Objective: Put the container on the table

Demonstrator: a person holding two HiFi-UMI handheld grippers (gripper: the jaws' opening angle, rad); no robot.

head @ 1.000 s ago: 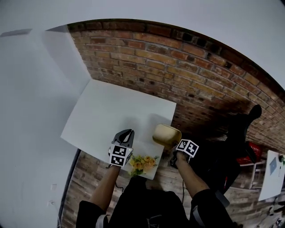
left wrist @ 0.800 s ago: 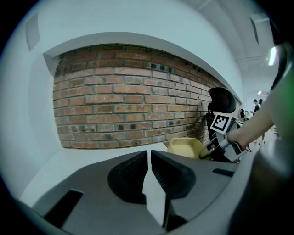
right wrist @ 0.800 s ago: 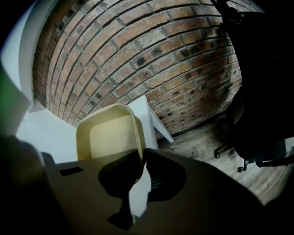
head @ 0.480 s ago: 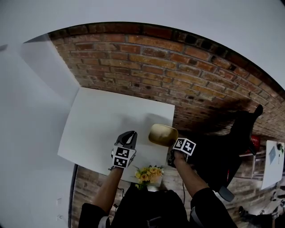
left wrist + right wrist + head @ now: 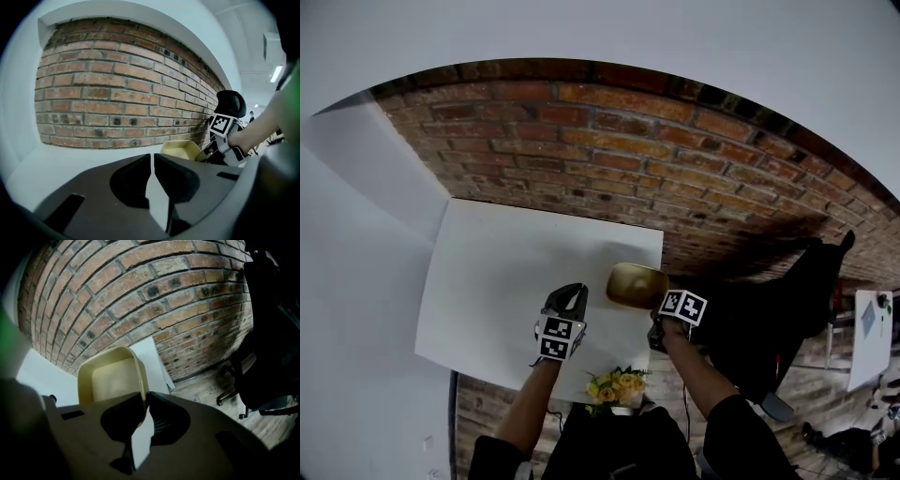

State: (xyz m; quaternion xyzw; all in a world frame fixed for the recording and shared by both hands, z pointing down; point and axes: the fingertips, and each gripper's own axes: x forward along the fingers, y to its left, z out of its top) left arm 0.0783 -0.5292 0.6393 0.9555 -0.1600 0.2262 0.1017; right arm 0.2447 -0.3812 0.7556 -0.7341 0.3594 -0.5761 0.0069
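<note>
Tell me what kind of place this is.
Probably an office or studio room: a bare brick wall behind a white table, a black swivel chair on a wood-plank floor, and yellow flowers.

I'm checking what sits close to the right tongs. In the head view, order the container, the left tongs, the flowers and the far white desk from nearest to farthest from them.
1. Container: gripped at its rim by the right tongs.
2. Left tongs, to the left, and flowers, lower in the picture: too close to call.
3. White desk: far right, across the room.
</note>
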